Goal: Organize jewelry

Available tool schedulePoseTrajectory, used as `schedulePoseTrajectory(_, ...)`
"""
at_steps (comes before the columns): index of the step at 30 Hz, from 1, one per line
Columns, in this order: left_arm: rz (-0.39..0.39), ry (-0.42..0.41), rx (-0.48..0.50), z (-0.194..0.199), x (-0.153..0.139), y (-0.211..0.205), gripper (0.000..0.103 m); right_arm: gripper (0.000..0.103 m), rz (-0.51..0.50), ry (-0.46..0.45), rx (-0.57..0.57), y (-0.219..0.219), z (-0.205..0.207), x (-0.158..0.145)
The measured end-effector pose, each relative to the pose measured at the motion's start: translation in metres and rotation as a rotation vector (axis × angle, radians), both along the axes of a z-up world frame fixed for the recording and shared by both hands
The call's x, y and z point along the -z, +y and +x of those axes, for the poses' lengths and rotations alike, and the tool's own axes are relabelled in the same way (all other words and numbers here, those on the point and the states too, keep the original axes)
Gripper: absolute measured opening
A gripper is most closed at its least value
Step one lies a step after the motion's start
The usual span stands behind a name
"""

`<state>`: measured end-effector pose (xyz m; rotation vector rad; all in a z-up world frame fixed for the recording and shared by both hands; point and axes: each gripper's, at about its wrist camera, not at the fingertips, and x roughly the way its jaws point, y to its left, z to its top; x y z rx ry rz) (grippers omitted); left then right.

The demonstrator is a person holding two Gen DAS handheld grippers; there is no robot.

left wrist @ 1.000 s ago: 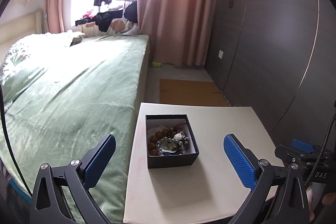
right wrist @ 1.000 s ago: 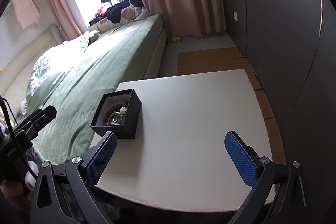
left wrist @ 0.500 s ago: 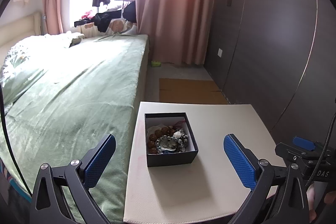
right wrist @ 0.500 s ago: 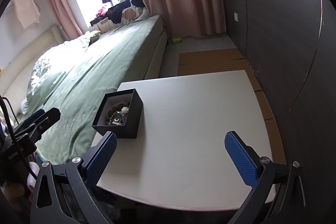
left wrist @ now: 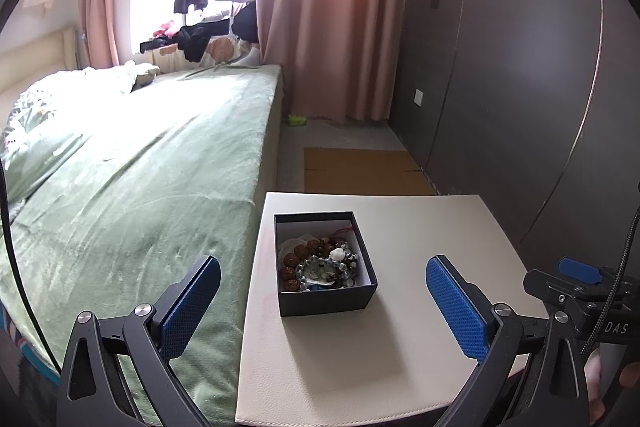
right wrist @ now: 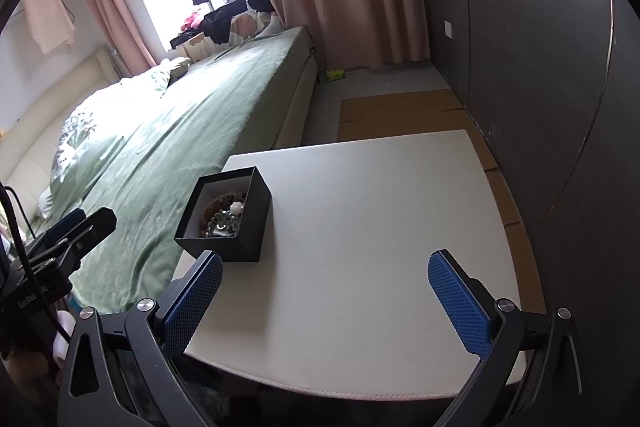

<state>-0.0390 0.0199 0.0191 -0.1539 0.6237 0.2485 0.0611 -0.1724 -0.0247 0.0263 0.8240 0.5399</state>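
A small open black box [left wrist: 325, 265] stands on the left part of a white table [left wrist: 420, 247]. It holds a tangle of jewelry [left wrist: 320, 265]: brown bead bracelets, grey bead strands and a white piece. The box also shows in the right wrist view [right wrist: 226, 215]. My left gripper [left wrist: 322, 301] is open and empty, hovering in front of the box. My right gripper [right wrist: 324, 297] is open and empty over the table's front part, the box just beyond its left finger. The left gripper's body [right wrist: 60, 247] shows at the left of the right wrist view.
A bed with a green cover [left wrist: 140, 167] runs along the table's left side. A dark panelled wall [left wrist: 520, 87] stands to the right. Cardboard [left wrist: 360, 171] lies on the floor beyond the table. Pink curtains [left wrist: 332, 15] and hanging clothes are at the back.
Both grippers have drifted slightly; the box sits a little farther from the left gripper and a bit closer in the right view. Both stay open and empty.
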Motion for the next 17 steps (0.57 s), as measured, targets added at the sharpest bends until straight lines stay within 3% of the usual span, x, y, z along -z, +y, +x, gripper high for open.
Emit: schedulePoseTrajectory(17, 0.015, 0.017, 0.02, 0.0035, 0.0036, -0.0043, 0.102, 0.103, -0.001, 0.003, 0.004, -0.0003, 0.0003, 0.0005)
